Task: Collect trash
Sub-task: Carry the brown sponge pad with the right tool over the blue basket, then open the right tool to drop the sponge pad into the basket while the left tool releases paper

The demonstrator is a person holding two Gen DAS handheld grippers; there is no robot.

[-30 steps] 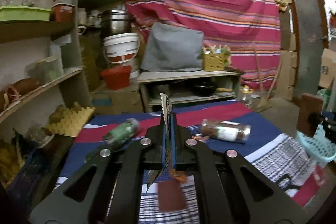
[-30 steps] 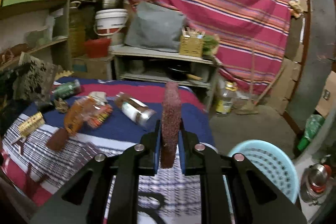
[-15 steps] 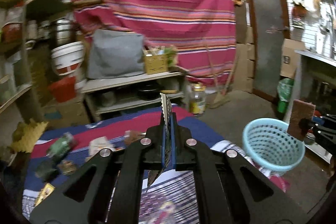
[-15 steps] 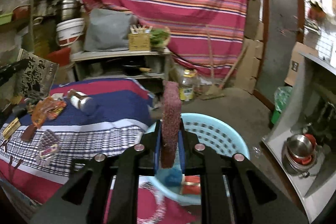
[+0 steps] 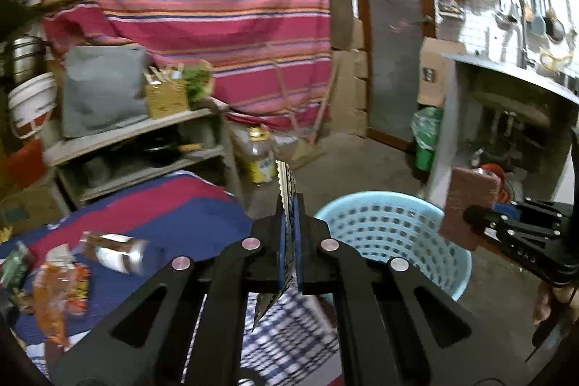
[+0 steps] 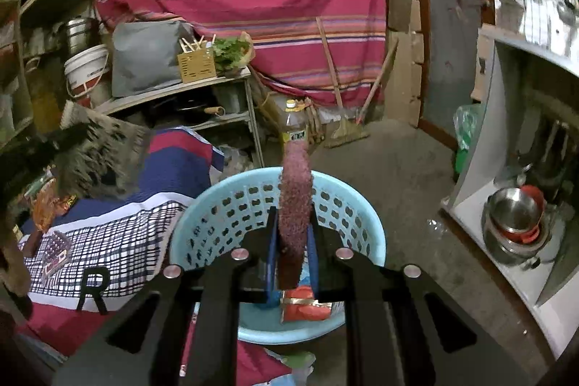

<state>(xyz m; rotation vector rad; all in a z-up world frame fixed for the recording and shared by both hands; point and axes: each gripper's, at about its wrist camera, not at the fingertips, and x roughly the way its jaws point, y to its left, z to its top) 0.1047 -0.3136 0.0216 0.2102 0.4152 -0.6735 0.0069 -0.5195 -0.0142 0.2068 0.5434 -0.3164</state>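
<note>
Maroon scouring pad (image 6: 295,205) sits clamped in your right gripper (image 6: 294,255) at frame centre, over the blue basket (image 6: 217,201); your left gripper (image 5: 288,241) pinches a foil wrapper (image 5: 286,190).

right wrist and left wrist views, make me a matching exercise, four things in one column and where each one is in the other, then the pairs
Things
1. scouring pad
2. foil wrapper
3. red packet
4. orange snack bag

Places
A. lying on the striped cloth
B. clamped in the left gripper
C. inside the blue basket
D. clamped in the right gripper, above the basket

Pairs: 1-D, 2-B, 3-C, 4-A
</note>
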